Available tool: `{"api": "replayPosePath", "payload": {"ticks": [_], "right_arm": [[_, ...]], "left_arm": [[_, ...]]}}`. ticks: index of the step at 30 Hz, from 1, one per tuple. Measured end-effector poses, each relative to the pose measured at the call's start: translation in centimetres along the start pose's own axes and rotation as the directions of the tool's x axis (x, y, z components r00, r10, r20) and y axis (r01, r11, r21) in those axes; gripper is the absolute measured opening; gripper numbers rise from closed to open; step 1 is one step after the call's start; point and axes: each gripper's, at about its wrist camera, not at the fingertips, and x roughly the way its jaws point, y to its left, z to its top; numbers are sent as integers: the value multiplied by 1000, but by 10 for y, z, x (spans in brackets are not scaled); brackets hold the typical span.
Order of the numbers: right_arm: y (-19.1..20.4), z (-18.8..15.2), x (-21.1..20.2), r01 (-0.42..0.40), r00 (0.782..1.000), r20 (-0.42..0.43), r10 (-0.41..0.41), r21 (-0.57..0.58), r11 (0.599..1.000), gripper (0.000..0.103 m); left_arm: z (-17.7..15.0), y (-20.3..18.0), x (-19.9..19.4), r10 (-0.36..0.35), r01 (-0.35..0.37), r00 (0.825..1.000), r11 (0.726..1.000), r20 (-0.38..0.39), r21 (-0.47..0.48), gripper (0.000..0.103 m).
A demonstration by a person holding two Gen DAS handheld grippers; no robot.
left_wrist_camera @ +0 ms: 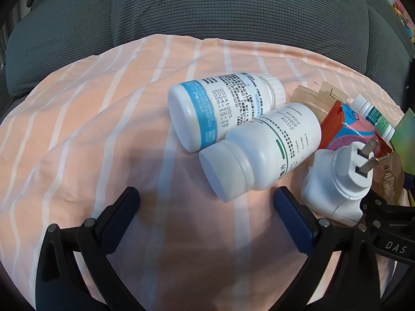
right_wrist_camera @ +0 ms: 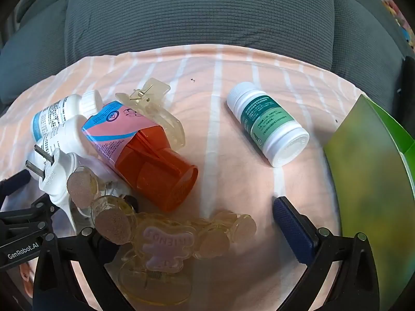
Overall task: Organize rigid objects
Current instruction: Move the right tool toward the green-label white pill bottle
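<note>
My left gripper (left_wrist_camera: 206, 202) hangs wide open over the striped peach cloth (left_wrist_camera: 90, 119), nothing between its jaws. Just ahead of it two white pill bottles lie on their sides, touching: the blue-label bottle (left_wrist_camera: 220, 108) behind and the plain bottle (left_wrist_camera: 262, 150) in front, its cap towards me. Right of them a white plug (left_wrist_camera: 339, 178) lies with its prongs up, against the orange box (right_wrist_camera: 145, 150), which is tipped on its side with a clear hair clip (right_wrist_camera: 155, 108) behind it. My right gripper (right_wrist_camera: 207, 223) is also spread wide and holds nothing; a second clear clip (right_wrist_camera: 166, 246), with pale rounded pads and a lilac tag, lies low between its fingers, though I cannot tell whether it touches them. Further right the green-label bottle (right_wrist_camera: 269, 124) lies alone, well apart from the pile, cap away from me. A green box (right_wrist_camera: 373, 181) sits at the far right edge. Grey cushions (right_wrist_camera: 202, 15) rise behind the cloth.
</note>
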Motion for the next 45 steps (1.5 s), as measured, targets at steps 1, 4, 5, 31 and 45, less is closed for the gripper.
{"api": "replayPosePath", "payload": {"ticks": [1, 4, 5, 31, 45], "right_arm": [[0, 0, 0, -1, 1000, 0, 1, 0, 1000, 103], [0, 0, 0, 3, 1000, -1, -3, -3, 1000, 103], [-1, 0, 0, 3, 1000, 0, -3, -2, 1000, 103], [-2, 19, -28, 28, 999, -20, -29, -42, 999, 103], [3, 86, -131, -155, 981, 129, 143, 84, 984, 103]], "left_arm": [[0, 0, 0, 0, 0, 1000, 1000, 0, 0, 102], [0, 0, 0, 0, 0, 1000, 1000, 0, 0, 102], [0, 0, 0, 1, -1, 1000, 1000, 0, 0, 102], [42, 18, -89, -162, 164, 986, 985, 41, -44, 102], [65, 36, -122, -181, 193, 973, 978, 140, -75, 101]]}}
